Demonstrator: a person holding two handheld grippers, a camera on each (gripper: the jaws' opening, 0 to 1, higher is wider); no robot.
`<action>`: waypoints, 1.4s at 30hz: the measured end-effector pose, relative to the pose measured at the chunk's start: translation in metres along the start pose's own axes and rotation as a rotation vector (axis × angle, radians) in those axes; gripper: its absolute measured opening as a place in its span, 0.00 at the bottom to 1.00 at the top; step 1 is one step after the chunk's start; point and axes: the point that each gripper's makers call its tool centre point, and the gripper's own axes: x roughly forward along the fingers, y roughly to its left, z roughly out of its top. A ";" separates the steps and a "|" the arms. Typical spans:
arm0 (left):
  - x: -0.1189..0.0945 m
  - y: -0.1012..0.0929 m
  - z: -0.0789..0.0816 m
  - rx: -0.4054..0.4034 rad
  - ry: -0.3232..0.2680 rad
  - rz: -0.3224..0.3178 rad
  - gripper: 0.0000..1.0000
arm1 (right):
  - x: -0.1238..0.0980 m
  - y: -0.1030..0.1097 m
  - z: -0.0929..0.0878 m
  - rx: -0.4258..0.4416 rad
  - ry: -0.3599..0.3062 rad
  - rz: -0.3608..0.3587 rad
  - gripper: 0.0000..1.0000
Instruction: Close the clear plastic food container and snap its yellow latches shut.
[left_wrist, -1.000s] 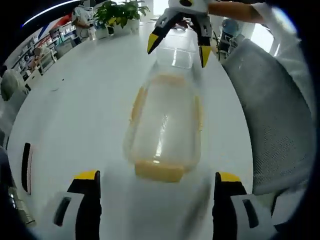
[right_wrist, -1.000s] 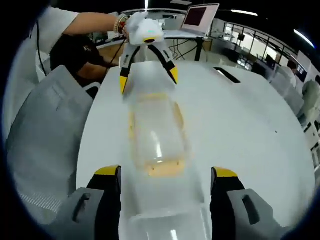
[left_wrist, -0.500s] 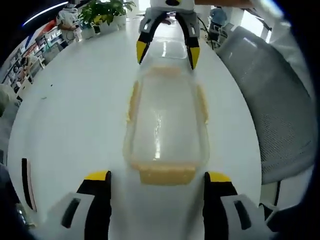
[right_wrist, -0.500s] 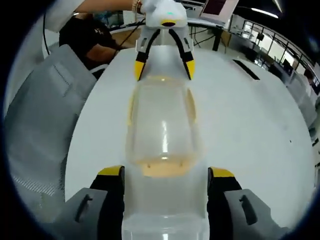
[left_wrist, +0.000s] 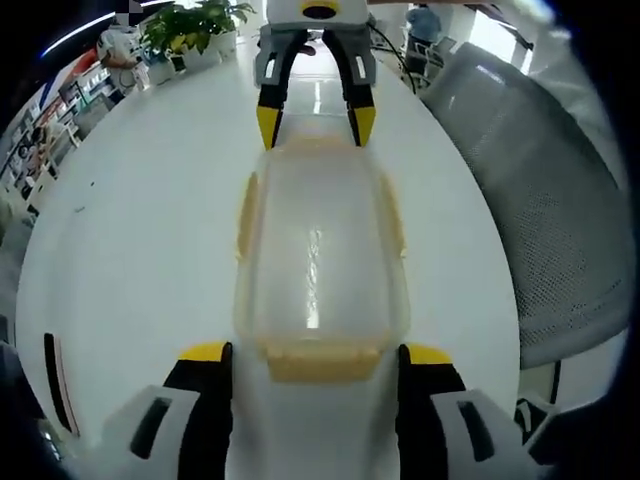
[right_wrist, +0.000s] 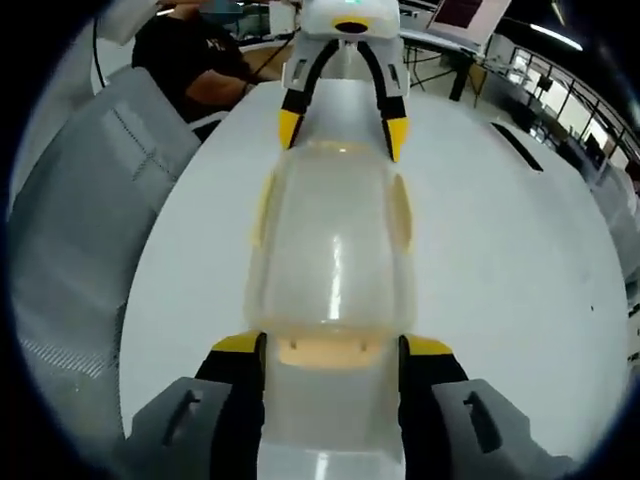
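Note:
A clear plastic container (left_wrist: 315, 260) with its lid on lies lengthwise on the white table (left_wrist: 130, 230). Yellow latches sit at both long sides (left_wrist: 245, 215) and at both ends. My left gripper (left_wrist: 317, 355) is open, its jaws flanking the near end latch (left_wrist: 320, 362). At the far end, the right gripper (left_wrist: 313, 122) straddles the other end latch. In the right gripper view the same container (right_wrist: 333, 250) runs away from my right gripper (right_wrist: 333, 347), open, with its jaws close against the end latch (right_wrist: 325, 352); the left gripper (right_wrist: 343, 130) stands opposite.
A grey mesh chair (left_wrist: 540, 220) stands against the table's edge beside the container, also as a chair (right_wrist: 80, 230) in the right gripper view. Potted plants (left_wrist: 190, 25) stand at the far end. A flat black object (left_wrist: 52, 370) lies near the table's edge. A person in black (right_wrist: 200, 60) sits behind.
Both grippers have closed in on the container's two ends, and each gripper's jaws stand narrower than a second ago. The container now lies straight between them.

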 end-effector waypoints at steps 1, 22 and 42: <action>0.000 0.001 0.000 -0.001 0.001 0.000 0.60 | 0.000 0.000 0.000 -0.012 -0.002 -0.001 0.49; -0.004 0.004 -0.002 0.022 0.065 -0.017 0.40 | -0.001 0.000 -0.003 -0.017 0.068 0.002 0.47; -0.005 0.003 -0.001 -0.023 0.070 0.002 0.33 | -0.003 -0.005 -0.007 0.020 0.123 -0.005 0.35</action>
